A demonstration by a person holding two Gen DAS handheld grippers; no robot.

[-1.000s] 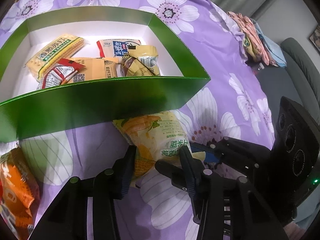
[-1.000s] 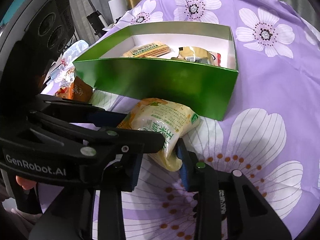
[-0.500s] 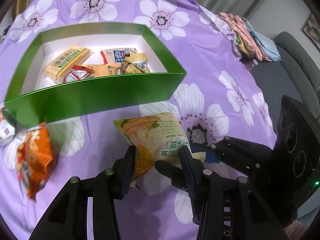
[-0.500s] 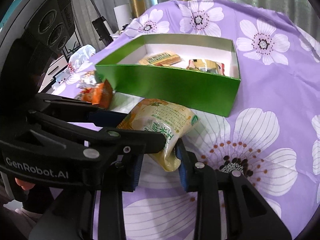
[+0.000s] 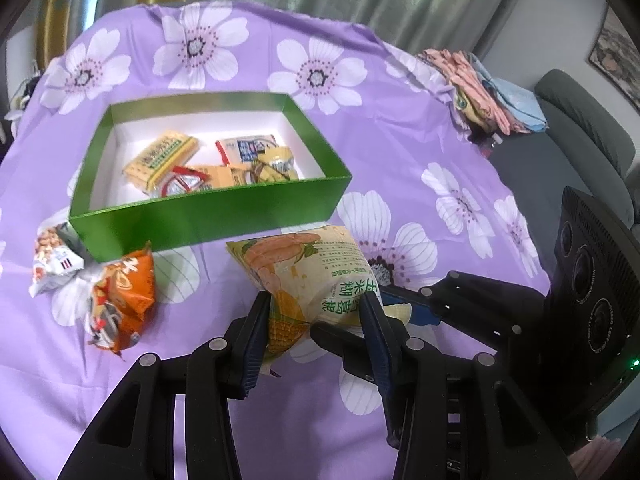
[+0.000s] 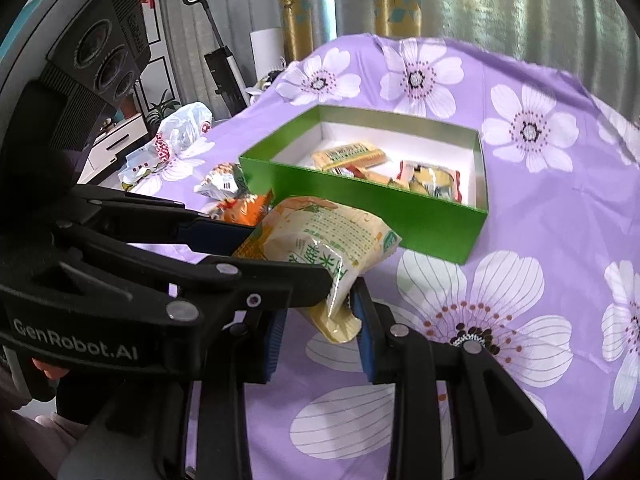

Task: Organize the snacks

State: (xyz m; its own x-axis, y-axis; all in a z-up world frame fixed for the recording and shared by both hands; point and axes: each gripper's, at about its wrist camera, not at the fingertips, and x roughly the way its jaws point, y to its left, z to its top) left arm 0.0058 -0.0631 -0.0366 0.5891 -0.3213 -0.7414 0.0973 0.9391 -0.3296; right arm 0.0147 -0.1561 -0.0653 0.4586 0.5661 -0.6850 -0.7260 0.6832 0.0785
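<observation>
**Corn snack bag lifted, box partly filled, two packets still outside**

Nearest to the cameras, the left gripper (image 5: 316, 312) and the right gripper (image 6: 320, 320) both hold one thing: a puffy yellow-and-white plastic snack bag with a corn picture (image 5: 312, 272). The jaws of each gripper are clamped on the bag, the left pair on its lower, corn-printed end and the right pair on the crumpled edge of the other side. The bag hangs above the purple cloth with white flowers (image 5: 460, 208) that covers the bench, and it does not touch the cloth. It is just in front of the near wall of the box, not yet over it.

A little farther, on the cloth beside the near left corner of the box, lie an orange crinkled snack packet (image 5: 120, 300) and a white packet with a nut picture (image 5: 52, 264). These two are still outside.

Beyond them stands the open green cardboard box with a white inside (image 5: 208, 216). Several small packets (image 5: 212, 164) already lie in it, in yellow, red and white wrappers, and about half of its floor is free.

In my judgement the task is somewhere past the middle: the corn bag must still go into the box, and then the two loose packets.
</observation>
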